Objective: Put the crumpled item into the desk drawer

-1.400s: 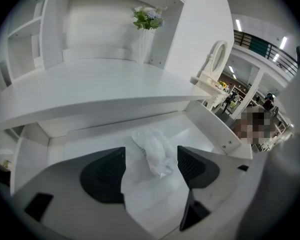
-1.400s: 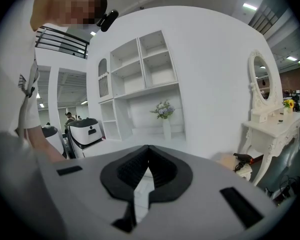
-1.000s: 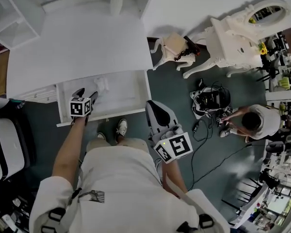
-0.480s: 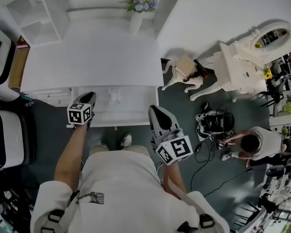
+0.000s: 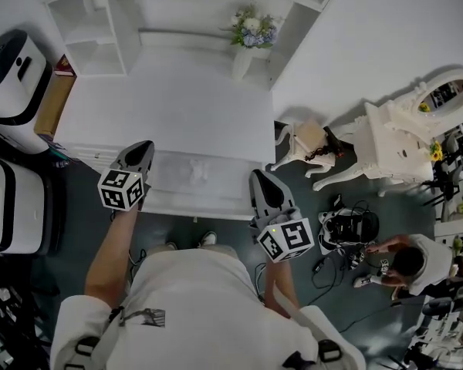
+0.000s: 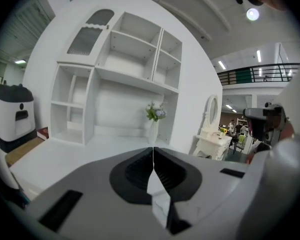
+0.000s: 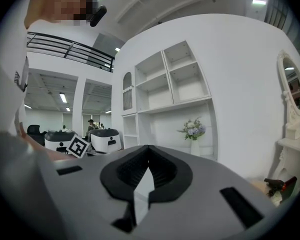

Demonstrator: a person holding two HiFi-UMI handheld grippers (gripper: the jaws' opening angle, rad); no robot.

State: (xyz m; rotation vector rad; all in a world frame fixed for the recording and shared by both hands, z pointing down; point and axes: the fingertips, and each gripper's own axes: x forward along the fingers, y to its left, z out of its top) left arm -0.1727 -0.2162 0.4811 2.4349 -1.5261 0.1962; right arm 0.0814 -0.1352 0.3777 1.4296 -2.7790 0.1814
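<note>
The white desk has its drawer pulled out toward me. A crumpled white item lies inside the drawer, free of both grippers. My left gripper hangs over the drawer's left end, to the left of the item, its jaws shut with nothing between them. In the left gripper view the left gripper shows its jaws meeting, pointed over the desk top. My right gripper is at the drawer's right front corner. It is also shut and empty in the right gripper view.
White shelving and a vase of flowers stand at the back of the desk. White machines are at the left. A small chair, a vanity table, cables and a crouching person are on the right.
My left gripper has drawn back from the crumpled item, which stays lying in the drawer. The head view has tilted up and shows more of the shelves.
</note>
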